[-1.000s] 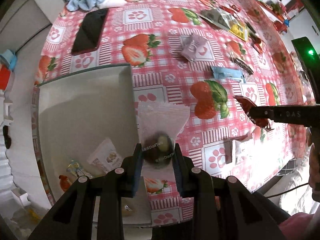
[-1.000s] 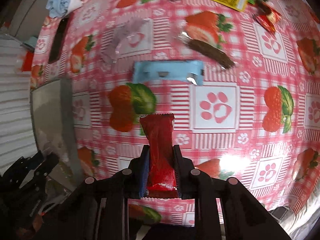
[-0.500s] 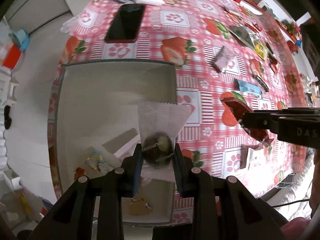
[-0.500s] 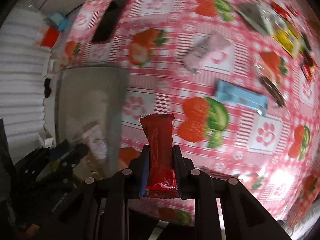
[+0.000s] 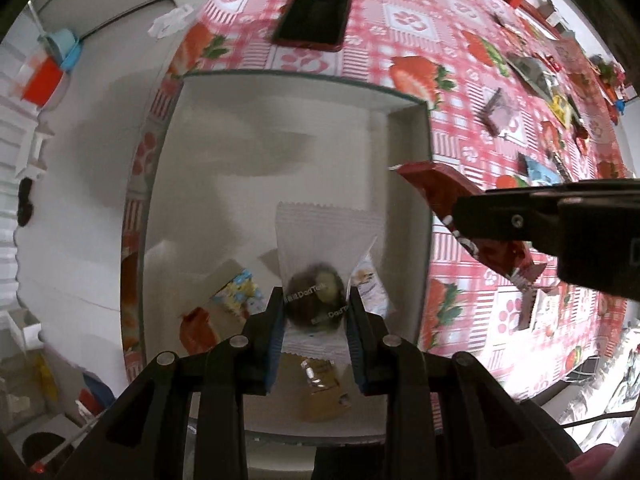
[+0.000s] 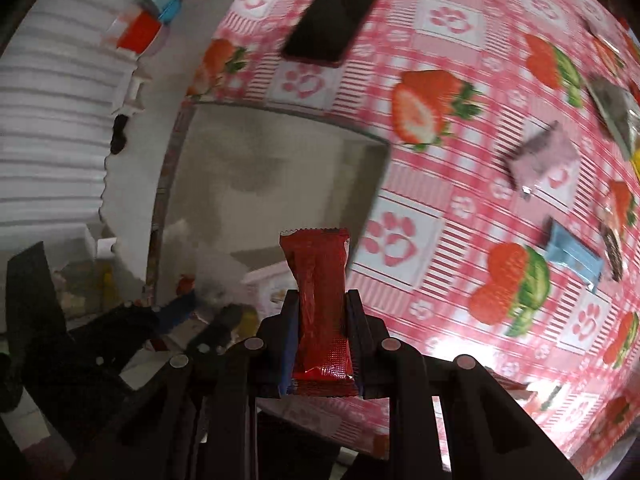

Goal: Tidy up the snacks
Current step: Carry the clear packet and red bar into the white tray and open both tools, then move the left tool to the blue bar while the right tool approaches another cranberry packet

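Observation:
My left gripper (image 5: pixel 315 308) is shut on a clear packet with a dark round snack (image 5: pixel 316 264) and holds it above the inside of the grey box (image 5: pixel 280 152). Several snack packets (image 5: pixel 236 294) lie in the box's near part. My right gripper (image 6: pixel 322 320) is shut on a red snack bar (image 6: pixel 320 288) and holds it over the box's right wall (image 6: pixel 372 184). In the left wrist view the right gripper (image 5: pixel 520 220) comes in from the right with the red bar (image 5: pixel 444 196). The left gripper also shows in the right wrist view (image 6: pixel 168 328), low at the left.
The box stands at the left edge of a table under a strawberry-print cloth (image 6: pixel 460 152). A black phone (image 5: pixel 314 16) lies beyond the box. Loose snacks lie to the right: a blue bar (image 6: pixel 574 258), a purple-grey packet (image 6: pixel 544 152), a dark stick (image 6: pixel 612 248).
Both grippers have moved left toward the box with their snacks. The left one now hangs over the box's inside; the right one has reached the box's right wall.

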The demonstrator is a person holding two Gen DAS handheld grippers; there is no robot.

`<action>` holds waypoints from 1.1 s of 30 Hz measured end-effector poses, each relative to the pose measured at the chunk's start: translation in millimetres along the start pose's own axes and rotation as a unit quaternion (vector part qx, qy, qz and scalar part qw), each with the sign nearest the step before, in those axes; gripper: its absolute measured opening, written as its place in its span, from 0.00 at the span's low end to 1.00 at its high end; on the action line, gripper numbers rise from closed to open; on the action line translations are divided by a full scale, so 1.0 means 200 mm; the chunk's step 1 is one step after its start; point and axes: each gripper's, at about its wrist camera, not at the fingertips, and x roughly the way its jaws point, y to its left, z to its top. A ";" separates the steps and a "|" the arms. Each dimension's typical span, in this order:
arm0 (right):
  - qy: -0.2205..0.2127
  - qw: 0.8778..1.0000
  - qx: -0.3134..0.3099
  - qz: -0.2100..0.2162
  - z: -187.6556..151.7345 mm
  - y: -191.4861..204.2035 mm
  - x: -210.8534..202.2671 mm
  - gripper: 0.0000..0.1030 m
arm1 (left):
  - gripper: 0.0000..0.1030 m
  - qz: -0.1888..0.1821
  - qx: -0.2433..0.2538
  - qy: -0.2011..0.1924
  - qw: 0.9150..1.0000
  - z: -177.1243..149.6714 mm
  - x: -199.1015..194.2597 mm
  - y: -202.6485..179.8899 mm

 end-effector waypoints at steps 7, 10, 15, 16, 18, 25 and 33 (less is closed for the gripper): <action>0.022 1.000 -0.019 -0.001 0.04 0.12 0.11 0.24 | 0.30 0.003 -0.019 0.010 1.000 -0.04 0.03 0.08; 0.035 0.999 -0.024 0.001 0.05 0.15 0.16 0.24 | 0.31 0.000 -0.021 0.018 1.000 -0.05 0.05 0.10; 0.051 0.998 -0.027 -0.001 0.06 0.17 0.22 0.24 | 0.31 0.001 -0.017 0.028 0.999 -0.09 0.08 0.10; 0.054 0.998 -0.028 0.000 0.05 0.17 0.23 0.24 | 0.31 0.002 -0.017 0.030 0.999 -0.09 0.08 0.10; 0.056 0.998 -0.028 0.001 0.04 0.18 0.24 0.24 | 0.35 0.002 -0.017 0.031 0.999 -0.10 0.07 0.11; 0.050 0.998 -0.024 -0.011 0.01 0.14 0.22 0.73 | 0.71 0.010 -0.030 0.022 0.999 -0.12 0.03 0.12; 0.048 0.998 0.002 -0.030 -0.09 -0.07 0.17 1.00 | 0.74 0.017 -0.004 0.019 1.000 -0.08 -0.01 0.00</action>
